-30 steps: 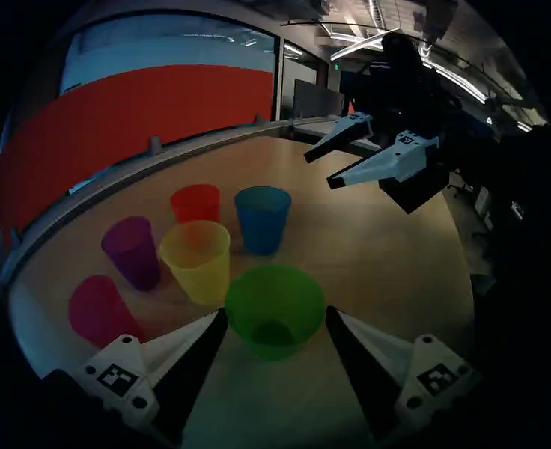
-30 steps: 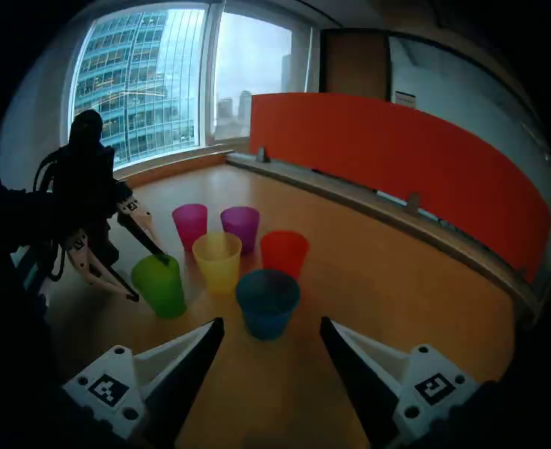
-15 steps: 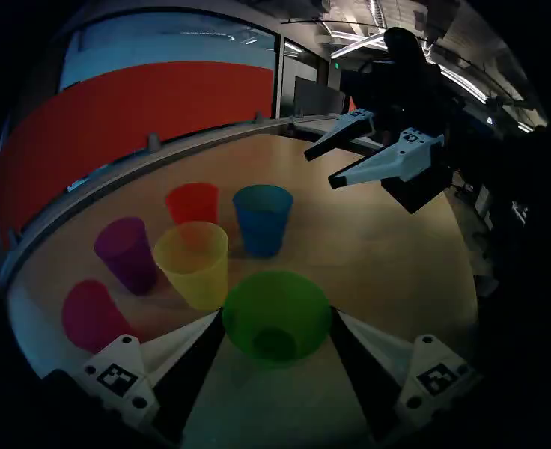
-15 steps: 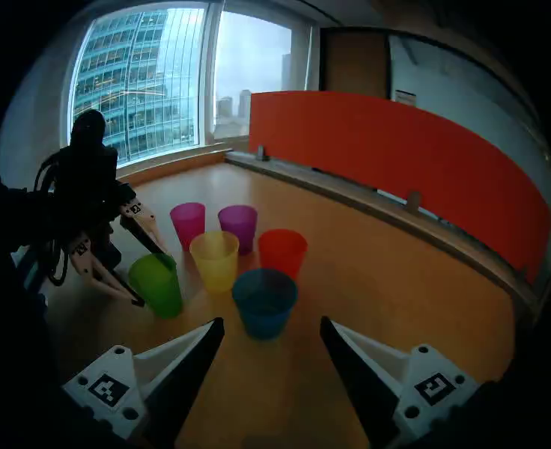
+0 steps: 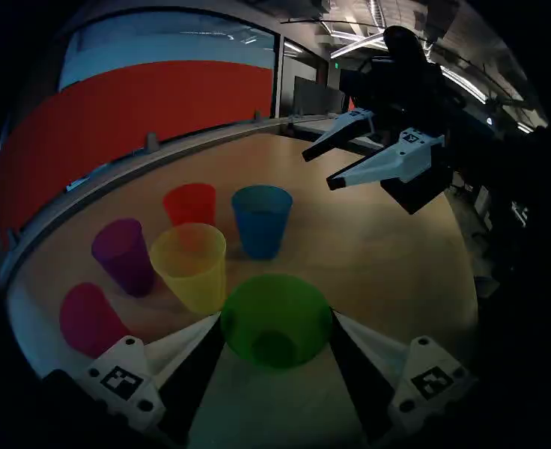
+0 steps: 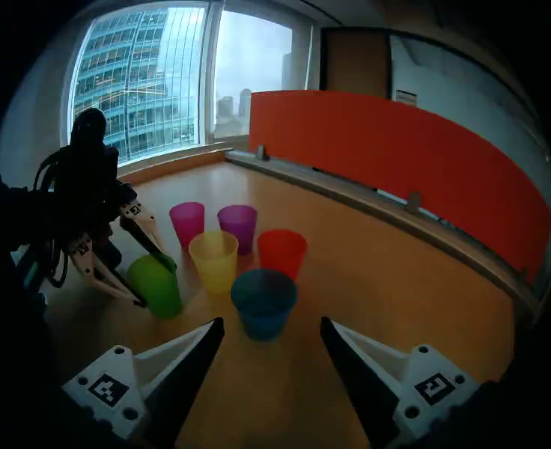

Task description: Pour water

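The left gripper (image 5: 274, 316) and the right gripper (image 6: 270, 322) look alike. Each has two long white plastic fingers (image 5: 163, 349), wedge-shaped and tapering to a point, with black inner faces. Near each finger's base sits a square black-and-white coded marker (image 5: 120, 380) beside small round screw holes (image 5: 147, 405). Behind the fingers is a bulky black housing (image 5: 419, 187). The person's sleeve (image 6: 10, 217) looks dark.

No legible text, number or brand. Square black-and-white coded markers (image 5: 120, 379) sit on the finger bases of the left gripper (image 5: 274, 316), and like markers (image 6: 108, 390) on the right gripper (image 6: 272, 320); they carry patterns, not letters. A small pale placard (image 6: 404, 98) on the wall above the orange panel possibly bears print, too small to read.
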`<control>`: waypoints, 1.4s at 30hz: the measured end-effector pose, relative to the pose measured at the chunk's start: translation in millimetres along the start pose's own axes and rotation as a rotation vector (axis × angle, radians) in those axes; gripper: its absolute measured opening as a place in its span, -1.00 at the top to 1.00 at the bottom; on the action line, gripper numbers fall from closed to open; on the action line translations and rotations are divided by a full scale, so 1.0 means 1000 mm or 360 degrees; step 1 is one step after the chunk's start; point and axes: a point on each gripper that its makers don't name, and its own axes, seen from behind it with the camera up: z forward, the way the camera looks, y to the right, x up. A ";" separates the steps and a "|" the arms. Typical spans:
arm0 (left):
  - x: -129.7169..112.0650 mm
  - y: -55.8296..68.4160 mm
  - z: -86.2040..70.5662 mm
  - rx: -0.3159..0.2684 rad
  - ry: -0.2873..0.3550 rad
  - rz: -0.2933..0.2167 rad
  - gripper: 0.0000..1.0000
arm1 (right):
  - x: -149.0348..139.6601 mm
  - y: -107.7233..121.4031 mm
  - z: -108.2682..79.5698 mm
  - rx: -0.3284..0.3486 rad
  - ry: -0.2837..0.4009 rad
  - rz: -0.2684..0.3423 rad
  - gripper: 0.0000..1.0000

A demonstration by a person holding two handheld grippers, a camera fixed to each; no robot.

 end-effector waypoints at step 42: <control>0.014 -0.029 -0.050 0.0148 0.0137 -0.0079 -0.77 | -0.015 -0.009 0.055 0.0076 -0.0088 0.0015 -1.00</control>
